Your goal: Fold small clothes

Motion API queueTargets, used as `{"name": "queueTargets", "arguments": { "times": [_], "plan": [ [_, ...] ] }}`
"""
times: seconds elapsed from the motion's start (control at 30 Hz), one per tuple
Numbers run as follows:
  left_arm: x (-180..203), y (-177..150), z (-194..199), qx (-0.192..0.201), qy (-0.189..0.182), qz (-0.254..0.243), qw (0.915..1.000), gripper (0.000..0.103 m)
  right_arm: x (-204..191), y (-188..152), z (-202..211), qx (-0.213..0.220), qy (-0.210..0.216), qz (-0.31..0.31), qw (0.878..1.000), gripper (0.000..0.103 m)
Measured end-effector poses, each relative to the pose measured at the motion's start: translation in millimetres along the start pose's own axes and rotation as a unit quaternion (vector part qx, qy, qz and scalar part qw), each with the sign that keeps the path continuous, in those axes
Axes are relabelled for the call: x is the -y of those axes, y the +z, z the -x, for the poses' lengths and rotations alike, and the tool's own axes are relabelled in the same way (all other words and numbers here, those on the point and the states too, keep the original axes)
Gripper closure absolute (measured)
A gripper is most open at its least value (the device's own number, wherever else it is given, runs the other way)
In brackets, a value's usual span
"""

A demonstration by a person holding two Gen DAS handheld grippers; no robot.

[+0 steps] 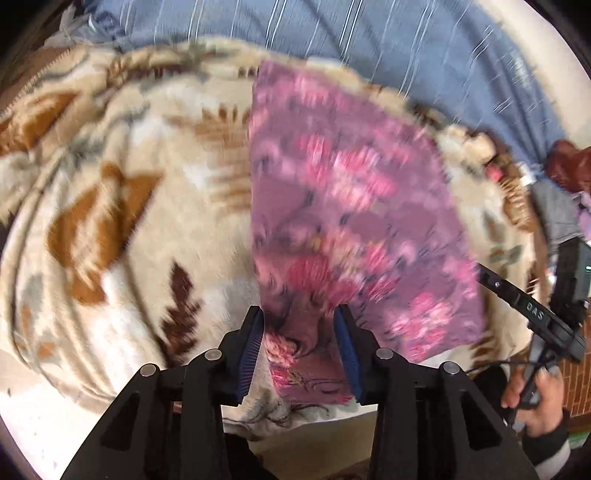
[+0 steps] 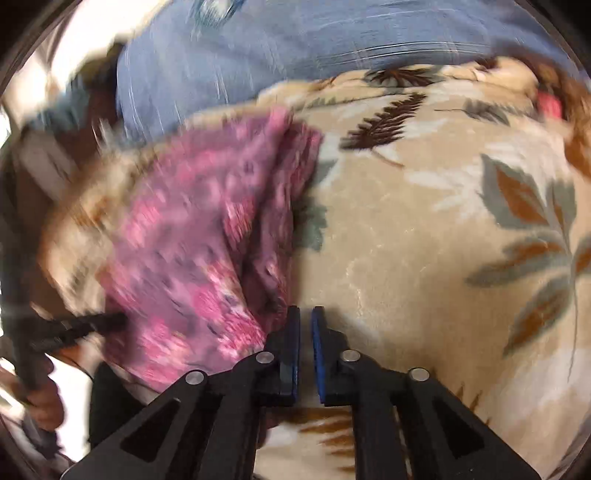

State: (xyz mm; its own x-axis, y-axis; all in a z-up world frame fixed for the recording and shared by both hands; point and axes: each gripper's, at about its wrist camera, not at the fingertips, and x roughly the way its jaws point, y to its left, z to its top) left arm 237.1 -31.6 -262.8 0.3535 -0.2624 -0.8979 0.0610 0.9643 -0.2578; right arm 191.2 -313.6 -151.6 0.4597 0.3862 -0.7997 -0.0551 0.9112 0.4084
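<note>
A purple cloth with pink flowers (image 1: 354, 206) lies folded on a beige leaf-patterned blanket (image 1: 147, 192). My left gripper (image 1: 300, 317) is open, its jaws on either side of the cloth's near corner, which bunches between them. In the right wrist view the same cloth (image 2: 199, 236) lies to the left, doubled over with a raised fold. My right gripper (image 2: 306, 314) is nearly shut with a thin gap and holds nothing, just right of the cloth's near edge. The right gripper also shows in the left wrist view (image 1: 532, 314), at the cloth's right side.
A blue striped sheet (image 1: 332, 33) covers the far side of the bed, seen also in the right wrist view (image 2: 295, 48). Dark red and grey clothes (image 1: 565, 184) are piled at the far right. The blanket (image 2: 443, 221) spreads wide to the right.
</note>
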Motion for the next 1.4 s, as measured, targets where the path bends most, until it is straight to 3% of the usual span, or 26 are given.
{"name": "queueTargets", "arguments": {
  "times": [0.07,0.13,0.17,0.2,0.3,0.43,0.53,0.57,0.6,0.7,0.8,0.97,1.07,1.13,1.2,1.33,1.4],
  "plan": [
    [-2.1,12.5,14.8,0.023,0.01,-0.006,0.9997,0.059,2.7,12.9,9.9,0.019,0.029,-0.019,0.999,0.09],
    [-4.2,31.0,15.7,0.036,0.026,-0.013,0.9989,0.047,1.4,29.9,8.8,0.028,0.058,-0.041,0.997,0.075],
    [-5.2,40.2,11.2,0.036,0.037,-0.01,0.9987,0.047,-1.3,36.9,4.6,0.029,0.067,-0.048,0.996,0.059],
    [-6.0,48.9,4.9,0.031,0.042,-0.004,0.9987,0.047,-5.4,45.7,-2.4,0.031,0.07,-0.051,0.996,0.051],
    [-7.4,71.8,-24.1,0.0,0.045,0.021,0.9988,0.048,-23.7,58.3,-27.6,0.017,0.063,-0.043,0.997,0.051],
    [-0.8,85.6,-48.7,-0.003,0.069,0.015,0.9975,0.048,-40.2,65.2,-59.8,-0.006,0.045,-0.024,0.999,0.051],
    [3.1,86.9,-55.4,0.005,0.07,0.013,0.9975,0.048,-58.1,65.6,-61.3,0.003,0.028,0.023,0.999,0.069],
    [2.9,87.8,-56.8,0.009,0.072,0.011,0.9973,0.048,-66.5,67.1,-58.5,0.011,0.022,0.046,0.999,0.084],
    [3.9,87.3,-56.2,0.012,0.075,0.009,0.9971,0.048,-72.5,67.9,-54.6,0.016,0.019,0.065,0.998,0.089],
    [4.5,87.0,-58.7,0.014,0.076,0.007,0.997,0.047,-75.9,70.1,-49.2,0.033,-0.002,0.086,0.996,0.09],
    [2.3,87.4,-60.0,0.013,0.067,0.011,0.9976,0.045,-57.0,71.2,-66.3,0.014,-0.023,0.068,0.997,0.09],
    [-1.1,93.8,-57.9,0.011,0.062,0.006,0.998,0.046,-45.0,70.8,-68.4,0.005,0.016,0.024,1.0,0.083],
    [-10.8,105.0,-50.8,0.018,0.062,0.031,0.9975,0.047,-33.8,76.0,-60.3,0.006,0.05,-0.023,0.998,0.082],
    [-19.9,108.3,-49.7,0.007,0.028,0.052,0.9982,0.047,-24.5,76.2,-54.3,0.009,0.072,-0.054,0.996,0.078],
    [-26.1,109.3,-54.5,-0.011,-0.005,0.066,0.9978,0.047,-21.1,75.7,-52.0,0.009,0.078,-0.064,0.995,0.067],
    [-24.9,118.6,-79.6,-0.05,-0.016,0.078,0.9956,0.047,-26.8,87.6,-63.0,0.012,0.067,-0.06,0.996,0.066],
    [-24.9,127.9,-88.7,-0.061,-0.02,0.089,0.994,0.047,-31.2,97.2,-77.9,-0.005,0.047,-0.059,0.997,0.06]
  ]
}}
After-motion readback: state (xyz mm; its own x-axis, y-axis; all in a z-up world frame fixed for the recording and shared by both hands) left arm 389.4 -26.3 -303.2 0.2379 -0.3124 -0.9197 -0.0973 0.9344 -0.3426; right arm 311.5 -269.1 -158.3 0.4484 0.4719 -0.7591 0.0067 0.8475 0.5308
